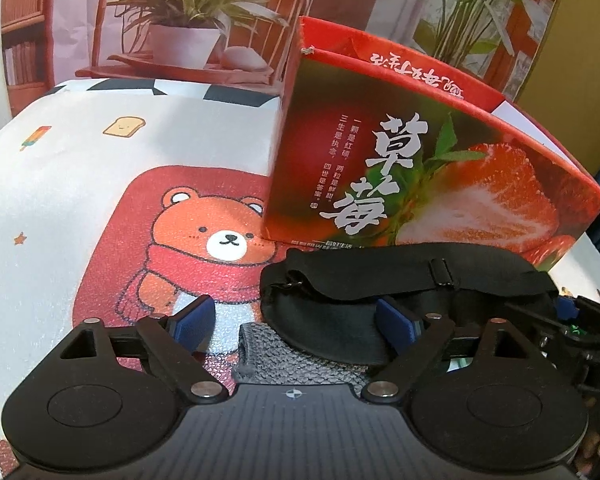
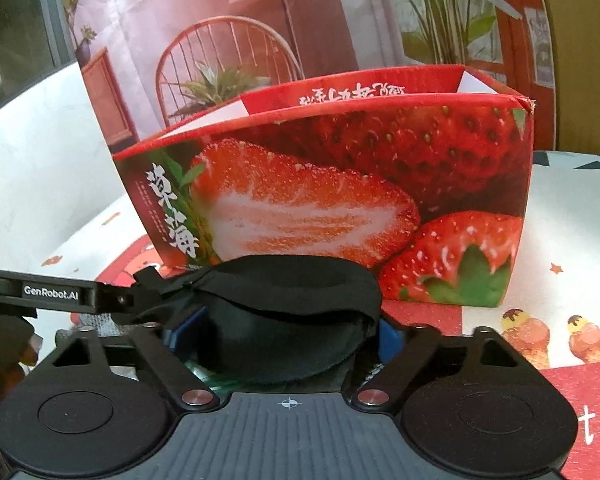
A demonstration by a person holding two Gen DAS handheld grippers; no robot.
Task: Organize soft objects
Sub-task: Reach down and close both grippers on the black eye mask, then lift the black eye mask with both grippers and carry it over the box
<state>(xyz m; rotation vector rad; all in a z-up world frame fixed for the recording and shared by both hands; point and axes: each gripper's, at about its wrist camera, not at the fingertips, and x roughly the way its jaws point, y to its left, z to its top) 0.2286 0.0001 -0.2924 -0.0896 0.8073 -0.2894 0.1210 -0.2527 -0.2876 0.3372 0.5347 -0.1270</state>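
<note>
the right gripper (image 2: pixel 286 336) has its blue pads (image 2: pixel 389 338) standing at either side of the black padded fabric eye mask (image 2: pixel 284 304); whether they press on it cannot be told from either view. the left gripper (image 1: pixel 296 324) has its jaws well apart, its right blue pad (image 1: pixel 396 324) against the mask's edge, its left pad clear of it, so nothing is clamped. a grey knitted cloth item (image 1: pixel 276 356) lies under the mask between the left jaws.

the mask rests on the printed bear table cover (image 1: pixel 100 200), just in front of the open red strawberry-printed cardboard box (image 2: pixel 340 200).

procedure, as judged: take the mask across its thick padded body, not the elastic strap (image 1: pixel 420 276), which would let it dangle. confirm a firm hold before lifting. lift clear of the box's front wall, then lower inside. keep the left jaws off the mask so both tools do not pull against each other.

legible markings: "genrobot.ai" on the left gripper's arm in the right wrist view; large white characters "草莓" on the box; smaller text too fine to read reliably; "te" on a red mat (image 2: pixel 580 420).
</note>
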